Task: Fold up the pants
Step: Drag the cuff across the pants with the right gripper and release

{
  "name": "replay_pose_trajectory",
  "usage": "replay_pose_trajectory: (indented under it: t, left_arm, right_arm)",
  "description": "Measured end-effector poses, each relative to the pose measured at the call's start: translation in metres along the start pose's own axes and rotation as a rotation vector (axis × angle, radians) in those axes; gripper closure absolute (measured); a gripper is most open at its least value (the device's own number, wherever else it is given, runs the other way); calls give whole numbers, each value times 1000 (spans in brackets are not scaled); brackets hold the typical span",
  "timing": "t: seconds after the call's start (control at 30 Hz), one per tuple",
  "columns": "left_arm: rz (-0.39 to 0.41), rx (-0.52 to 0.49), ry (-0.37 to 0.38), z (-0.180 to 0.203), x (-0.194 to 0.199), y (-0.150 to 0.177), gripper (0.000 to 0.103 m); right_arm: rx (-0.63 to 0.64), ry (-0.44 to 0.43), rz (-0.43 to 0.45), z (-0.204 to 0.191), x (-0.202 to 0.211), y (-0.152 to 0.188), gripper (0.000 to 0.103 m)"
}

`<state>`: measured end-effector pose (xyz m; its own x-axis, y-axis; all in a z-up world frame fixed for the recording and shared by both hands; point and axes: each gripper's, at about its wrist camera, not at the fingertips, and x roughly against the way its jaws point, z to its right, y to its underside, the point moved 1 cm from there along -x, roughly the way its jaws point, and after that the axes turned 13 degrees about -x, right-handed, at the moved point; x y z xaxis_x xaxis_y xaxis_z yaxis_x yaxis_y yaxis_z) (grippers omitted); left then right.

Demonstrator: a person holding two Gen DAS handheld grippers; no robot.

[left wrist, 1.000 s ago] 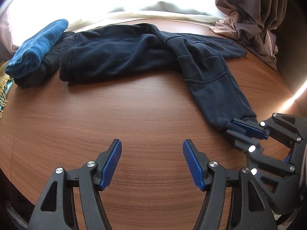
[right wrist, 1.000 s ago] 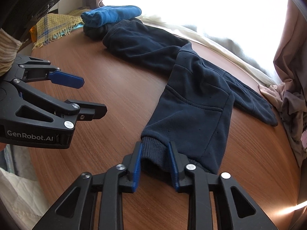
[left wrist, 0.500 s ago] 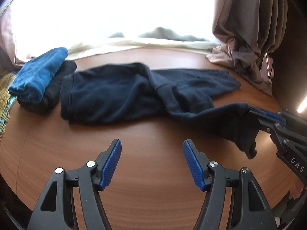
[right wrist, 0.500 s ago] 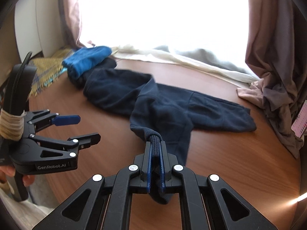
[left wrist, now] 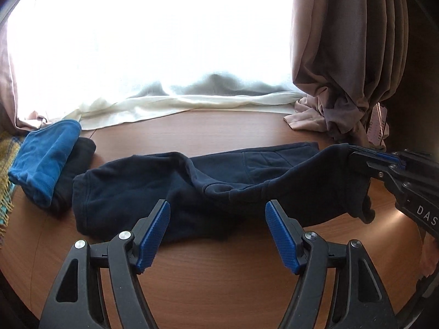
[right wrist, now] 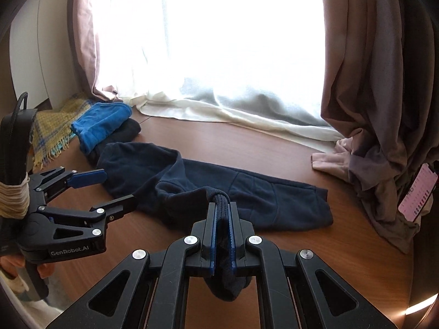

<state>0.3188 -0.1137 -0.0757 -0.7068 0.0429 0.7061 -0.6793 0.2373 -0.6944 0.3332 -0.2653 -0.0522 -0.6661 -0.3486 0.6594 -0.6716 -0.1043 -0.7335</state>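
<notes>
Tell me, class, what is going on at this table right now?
A person is folding dark blue pants on a wooden table, holding tongs in each hand. The right tongs are clamped on one leg's cuff, lifted off the table. The left tongs hold nothing, their jaws opening above the waist end. The other leg lies flat.

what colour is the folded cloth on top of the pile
Bright blue folded cloth; right wrist view.
</notes>
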Motion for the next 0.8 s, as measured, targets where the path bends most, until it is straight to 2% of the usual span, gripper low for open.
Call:
replay_pose_trajectory:
  t: [0.23,0.5,0.8]
  left_arm:
    - [-8,-14,-12,5,-17,-24,28]
    - [-32,-29,-22,11,-42,-35,26]
    - [-83,-33,-22,18,-83,-52,26]
  right_arm:
    - [-67,9,-14,34,-13,-33,95]
    - [-115,51,-19,79,-39,-68,95]
    - [-156,83,-74,119,-87,-80,95]
